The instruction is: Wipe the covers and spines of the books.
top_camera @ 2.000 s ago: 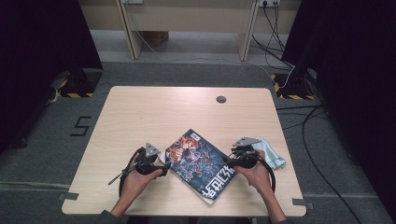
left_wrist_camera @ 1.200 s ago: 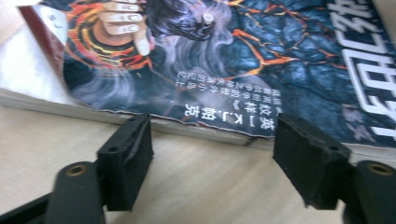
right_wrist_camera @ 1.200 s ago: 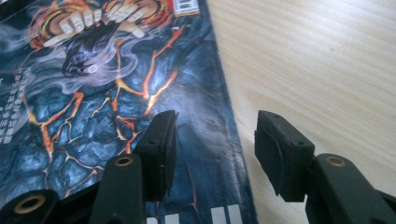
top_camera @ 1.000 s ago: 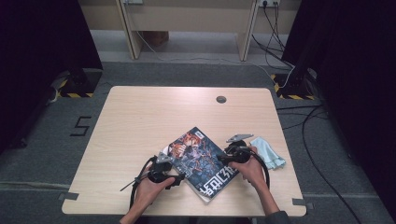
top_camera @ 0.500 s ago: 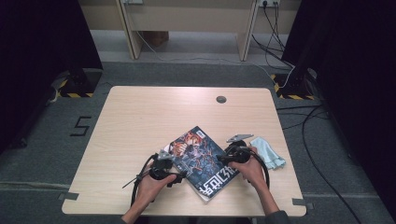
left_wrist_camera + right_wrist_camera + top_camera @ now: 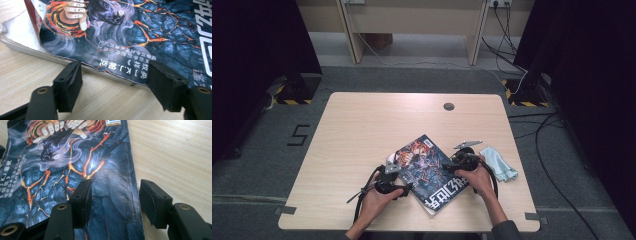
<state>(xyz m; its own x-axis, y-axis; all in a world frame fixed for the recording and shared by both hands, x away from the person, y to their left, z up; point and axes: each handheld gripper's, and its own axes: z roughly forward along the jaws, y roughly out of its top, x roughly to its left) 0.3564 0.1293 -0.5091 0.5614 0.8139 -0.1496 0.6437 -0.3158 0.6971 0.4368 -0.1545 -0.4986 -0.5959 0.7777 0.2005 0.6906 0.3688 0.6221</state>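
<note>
A paperback book point(image 6: 427, 167) with a dark blue and orange lava cover lies slantwise on the wooden table point(image 6: 377, 125), near its front edge. My left gripper point(image 6: 406, 187) is low at the book's left edge. In the left gripper view the left gripper point(image 6: 113, 82) is open, its jaws have just closed a little, and the book's point(image 6: 150, 32) page edge runs between them untouched. My right gripper point(image 6: 450, 168) is at the book's right side. It point(image 6: 115, 197) is open, has just been opening, and straddles the book's point(image 6: 75, 165) long edge without pressing it.
A pale blue cloth point(image 6: 498, 162) lies on the table just right of the right hand. A round cable hole point(image 6: 448, 106) sits near the table's far edge. Bare wood point(image 6: 175, 152) stretches beyond the book. Cables trail on the floor at the right.
Since the oldest frame, the left hand has slid right to the book's edge and the right hand has shifted left onto the book. Over the last second both stay nearly still.
</note>
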